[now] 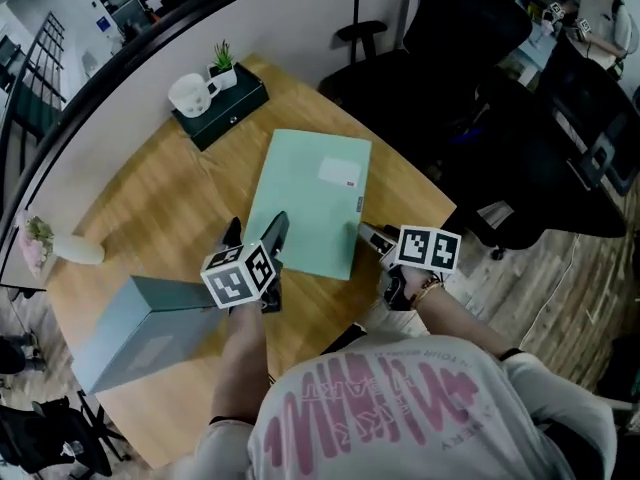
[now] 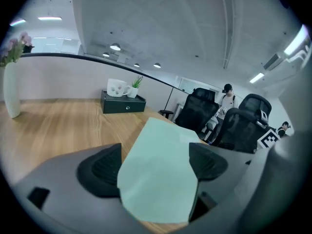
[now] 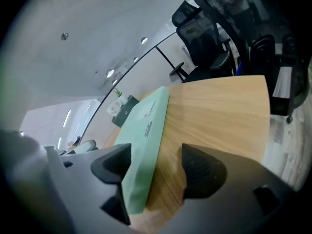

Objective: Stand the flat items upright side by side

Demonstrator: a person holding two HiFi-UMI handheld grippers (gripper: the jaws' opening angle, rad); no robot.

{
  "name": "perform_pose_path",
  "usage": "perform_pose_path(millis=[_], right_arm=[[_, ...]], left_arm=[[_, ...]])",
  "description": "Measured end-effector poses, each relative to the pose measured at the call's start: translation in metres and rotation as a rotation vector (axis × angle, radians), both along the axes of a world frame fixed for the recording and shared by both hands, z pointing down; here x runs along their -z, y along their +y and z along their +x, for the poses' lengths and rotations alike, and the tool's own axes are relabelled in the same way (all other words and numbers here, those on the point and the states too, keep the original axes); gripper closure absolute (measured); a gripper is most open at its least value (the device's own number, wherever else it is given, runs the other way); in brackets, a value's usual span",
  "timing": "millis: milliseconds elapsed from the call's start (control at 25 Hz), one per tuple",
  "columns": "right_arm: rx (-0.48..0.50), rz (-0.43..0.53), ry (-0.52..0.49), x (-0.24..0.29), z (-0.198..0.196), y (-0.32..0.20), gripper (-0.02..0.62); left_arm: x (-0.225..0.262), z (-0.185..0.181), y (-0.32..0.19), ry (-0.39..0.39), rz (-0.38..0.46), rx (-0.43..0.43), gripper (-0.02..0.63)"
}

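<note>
Jaws spread, left gripper (image 1: 256, 236) and right gripper (image 1: 368, 236) are straddling the flat green folder's (image 1: 310, 193) near edge, not yet standing it beside the grey file (image 1: 140, 333) at 8 o'clock.

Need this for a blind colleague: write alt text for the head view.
A person seen from above holds the left gripper and right gripper, jaws open, at the near end of a pale green folder lying flat on a wooden table. A grey file box lies to its left.
</note>
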State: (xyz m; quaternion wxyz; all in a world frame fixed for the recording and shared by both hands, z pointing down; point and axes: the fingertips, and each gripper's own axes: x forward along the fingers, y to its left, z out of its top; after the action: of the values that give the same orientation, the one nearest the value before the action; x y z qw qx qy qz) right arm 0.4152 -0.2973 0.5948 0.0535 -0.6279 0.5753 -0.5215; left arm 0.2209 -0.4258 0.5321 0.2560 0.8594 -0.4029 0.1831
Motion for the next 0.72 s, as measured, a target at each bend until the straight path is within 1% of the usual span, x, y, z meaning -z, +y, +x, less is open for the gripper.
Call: perform_pose_path(millis=[80,120,200,320,400,480,520,600,640,720], right_arm=[[0.001,0.019,-0.001,0.002,0.002,-0.022,0.268],[0.028,0.028,0.007,0.004,0.000,-0.030,0.268],[0.129,0.018,0.032,0.004,-0.013,-0.033,0.270],[0.285,-0.038,0.060,-0.006,-0.040,-0.022,0.279],[0.338,-0.046,0.087,-0.007,-0.042,-0.025,0.270],[0.365,-0.035,0.116,-0.002,-0.034,-0.037,0.259],[0.379,-0.030,0.127,0.000,-0.029,-0.043,0.259],[0.411,-0.033,0.133,0.004,-0.021,-0.055,0.235],[0.423,-0.041,0.134,0.004,-0.016,-0.059,0.230],[0.442,-0.063,0.149,0.002,-0.002,-0.069,0.191]], left_arm=[[-0.009,0.004,-0.025,-0.031,-0.011,0.007,0.165],[-0.014,0.006,-0.037,-0.059,-0.017,0.007,0.148],[-0.026,0.015,-0.048,-0.104,-0.039,-0.023,0.137],[-0.047,0.029,-0.048,-0.138,-0.101,-0.116,0.115],[-0.059,0.033,-0.051,-0.164,-0.142,-0.147,0.115],[-0.066,0.035,-0.054,-0.182,-0.177,-0.157,0.115],[-0.066,0.036,-0.055,-0.188,-0.187,-0.159,0.117],[-0.064,0.040,-0.052,-0.184,-0.214,-0.167,0.122],[-0.064,0.044,-0.044,-0.172,-0.245,-0.176,0.139],[-0.067,0.054,-0.021,-0.128,-0.333,-0.187,0.185]])
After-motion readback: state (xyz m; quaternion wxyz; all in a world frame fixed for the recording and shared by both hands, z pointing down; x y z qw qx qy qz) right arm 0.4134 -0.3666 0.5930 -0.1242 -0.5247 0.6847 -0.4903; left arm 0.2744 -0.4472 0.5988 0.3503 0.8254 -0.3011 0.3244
